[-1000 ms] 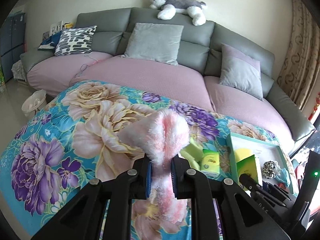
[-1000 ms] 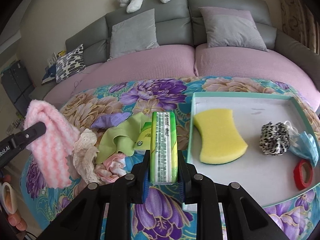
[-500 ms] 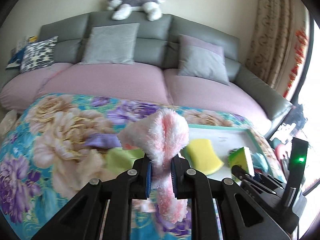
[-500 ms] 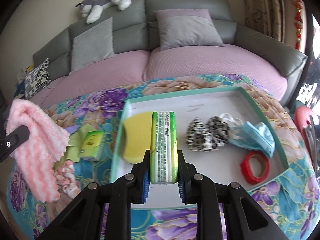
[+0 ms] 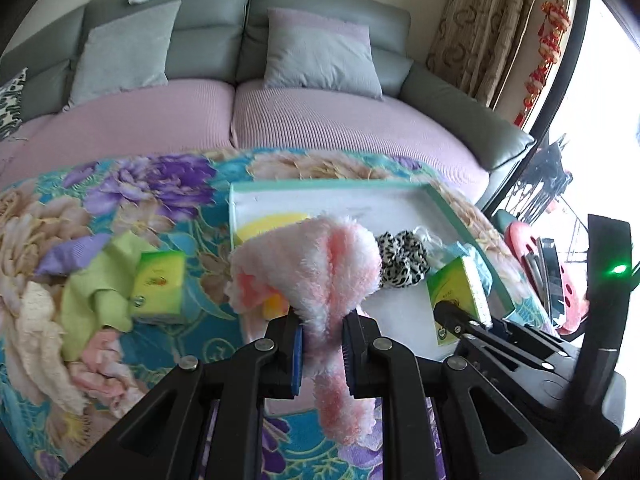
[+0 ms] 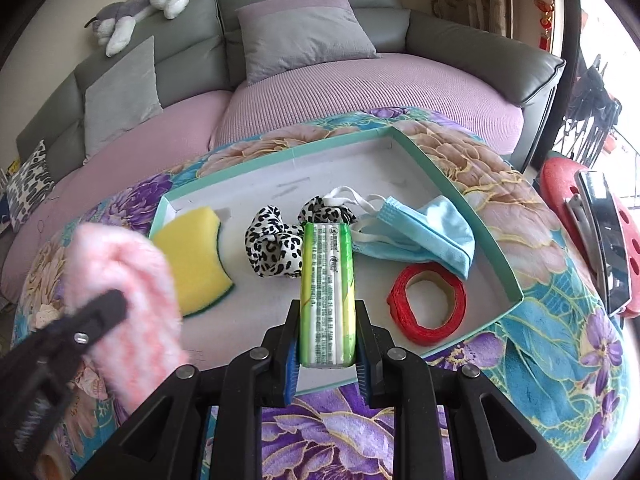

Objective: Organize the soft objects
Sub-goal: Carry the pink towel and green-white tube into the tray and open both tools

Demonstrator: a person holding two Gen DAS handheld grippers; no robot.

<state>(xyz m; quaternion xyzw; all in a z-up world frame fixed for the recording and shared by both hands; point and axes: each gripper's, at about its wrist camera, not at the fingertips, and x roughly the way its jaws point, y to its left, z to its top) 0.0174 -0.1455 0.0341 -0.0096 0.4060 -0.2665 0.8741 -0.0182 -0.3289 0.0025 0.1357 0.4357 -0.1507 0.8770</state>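
Note:
My left gripper (image 5: 322, 350) is shut on a fluffy pink and white sock (image 5: 320, 264), held over the near left edge of the teal-rimmed white tray (image 5: 328, 186). The sock also shows at the left of the right wrist view (image 6: 124, 280). My right gripper (image 6: 326, 354) is shut on a green tissue pack (image 6: 327, 292), held above the tray's (image 6: 496, 240) near side. In the tray lie a yellow sponge (image 6: 192, 256), a leopard scrunchie (image 6: 276, 246), a blue face mask (image 6: 424, 236) and a red tape roll (image 6: 428, 300).
On the floral cloth (image 5: 160, 184) left of the tray lie a second tissue pack (image 5: 158, 288), a green cloth (image 5: 96, 296), a purple item (image 5: 68, 258) and cream and pink fabrics (image 5: 36, 332). A grey sofa (image 6: 360, 92) stands behind. A red stool (image 6: 580, 216) stands right.
Both grippers have swung right, from over the loose pile to over the tray. Each still holds its item, the sock and the tissue pack.

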